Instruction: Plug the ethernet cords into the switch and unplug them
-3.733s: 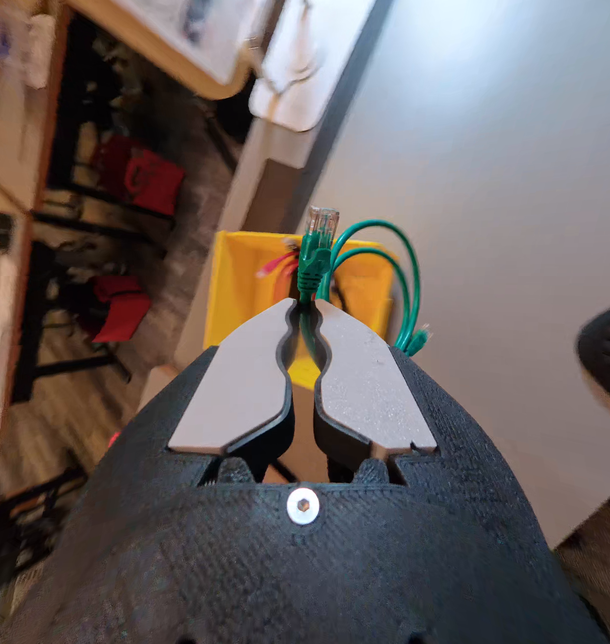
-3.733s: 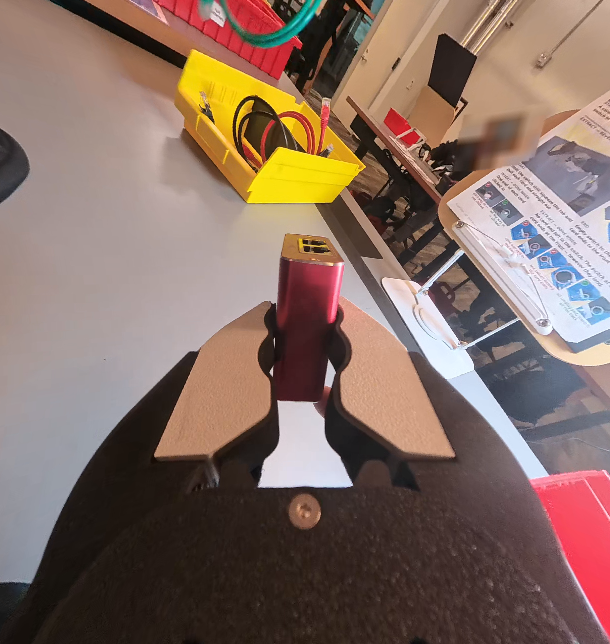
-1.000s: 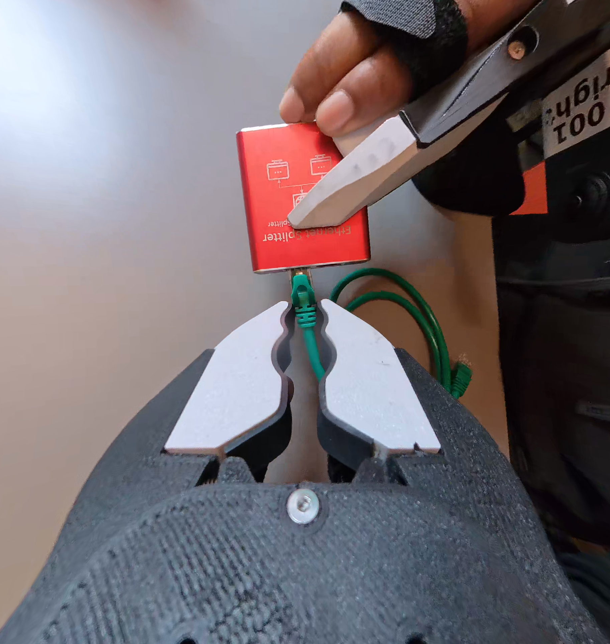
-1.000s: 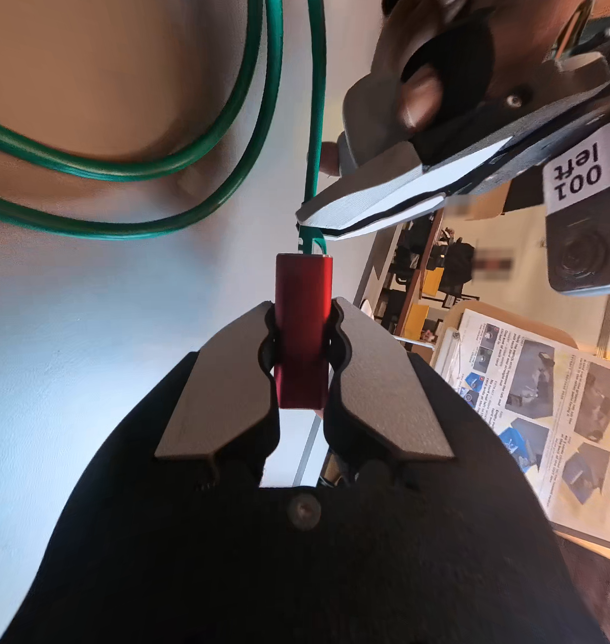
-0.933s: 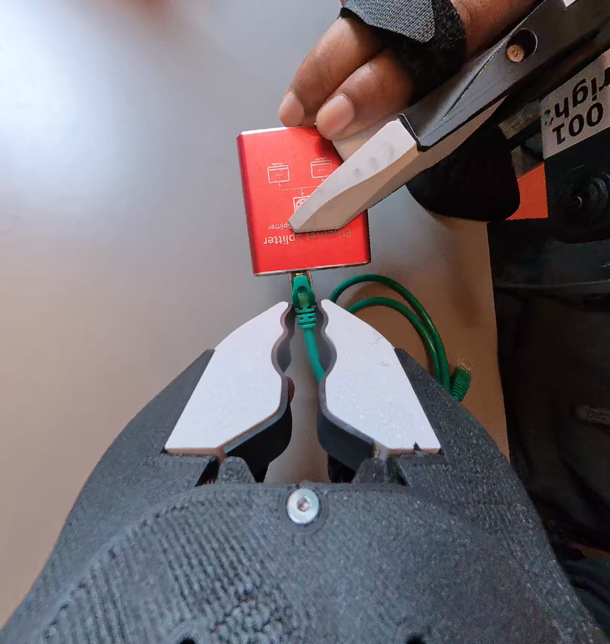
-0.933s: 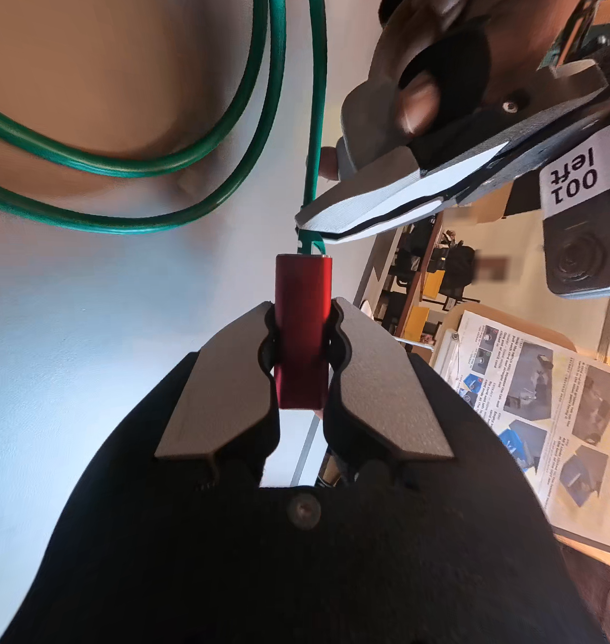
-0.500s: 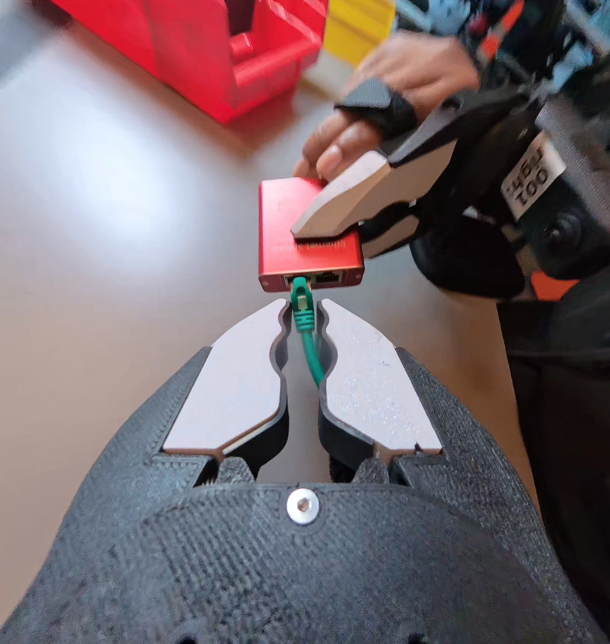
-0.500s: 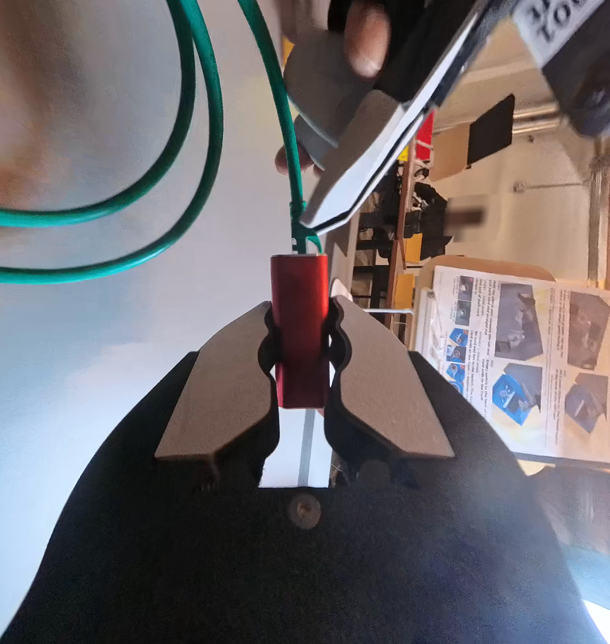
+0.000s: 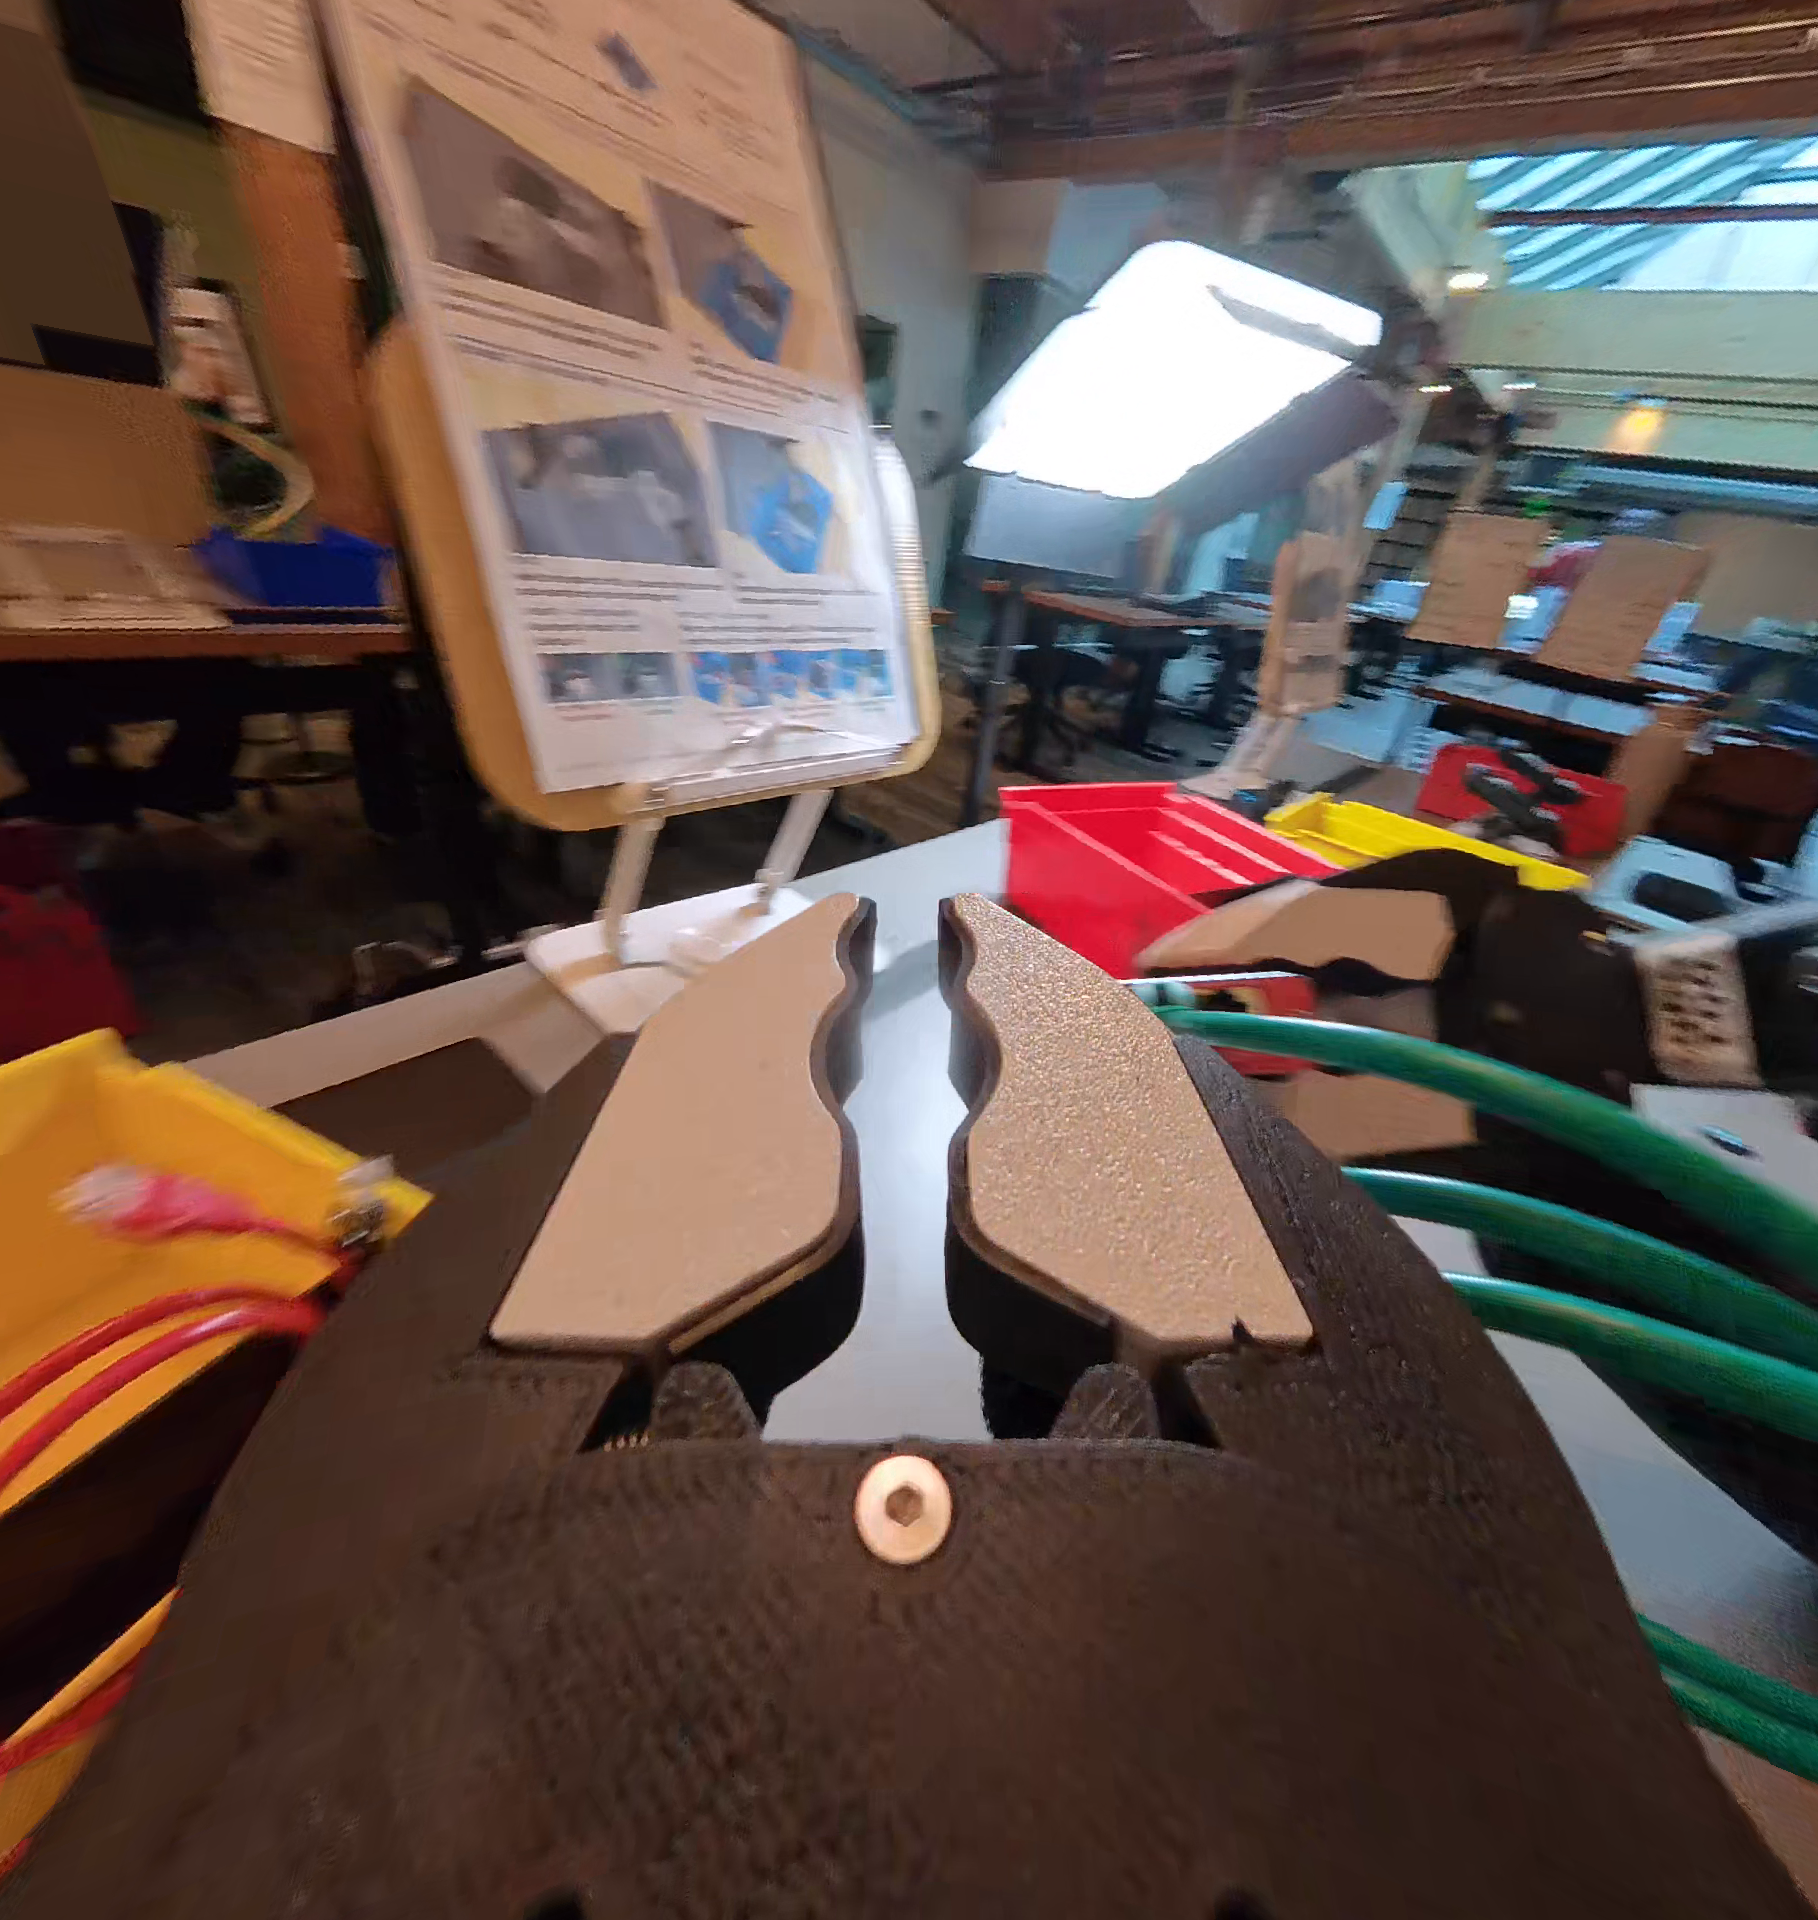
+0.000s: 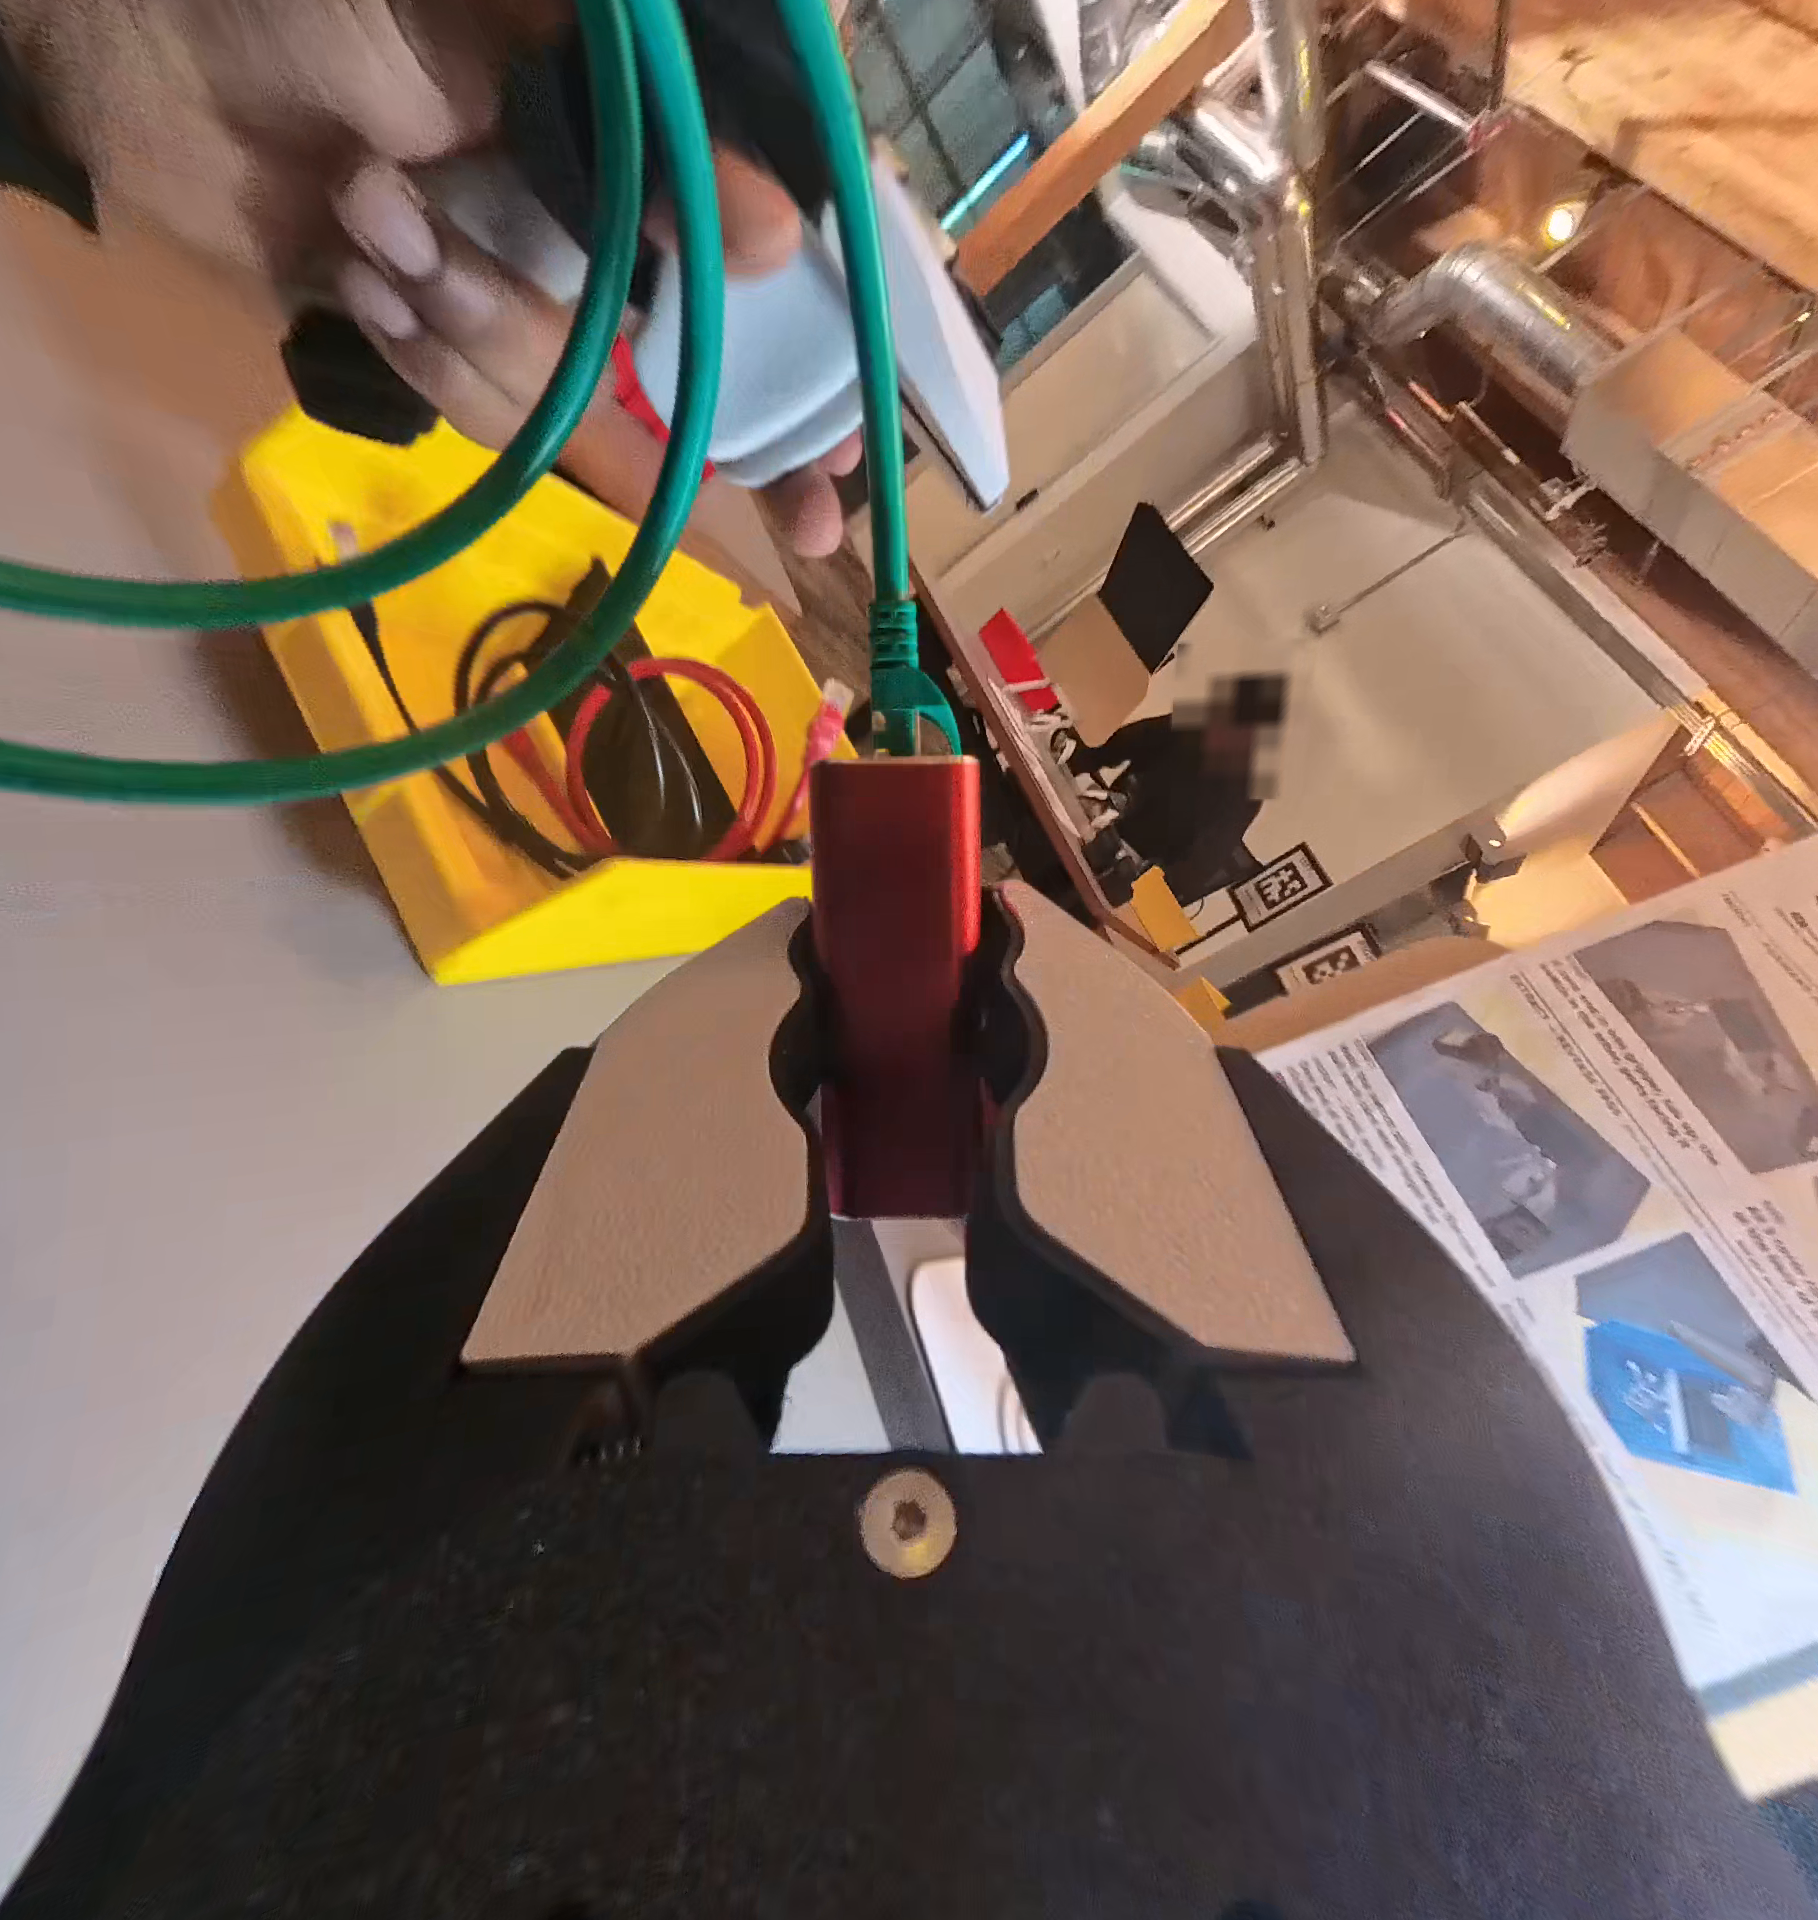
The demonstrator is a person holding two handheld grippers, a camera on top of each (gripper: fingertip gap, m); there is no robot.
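Between the jaws of the right gripper [image 10: 900, 935] sat the red switch [image 10: 897, 977], pinched by its two broad faces and held off the surface, port end pointing away. One green ethernet cord [image 10: 889, 436] was seated in that far end, its moulded green plug [image 10: 900, 681] standing straight out of the port and its slack looping off to the left in wide coils. The switch looked like a small, rigid metal box, light and smooth-sided, so a flat squeeze across the faces seemed the sound hold. The cord was limp and springy; the stiff plug boot just behind the port appeared the only part worth gripping, with the latch tab likely needing a press before it would come free.

The left gripper [image 9: 900, 940] held nothing, its jaws spread slightly with only a narrow gap between them and bare surface showing through. To its right ran the green loops, with the right gripper beyond them.

On the left, near the surface's edge, a yellow bin [image 10: 531, 925] held a coiled red cord [image 10: 676, 758] and a black cord [image 10: 635, 769], a red plug tip poking up. Farther right stood a red bin [image 9: 1144, 862], whose contents I could not make out. An instruction sheet on a stand [image 9: 666, 436] rose at the far edge.
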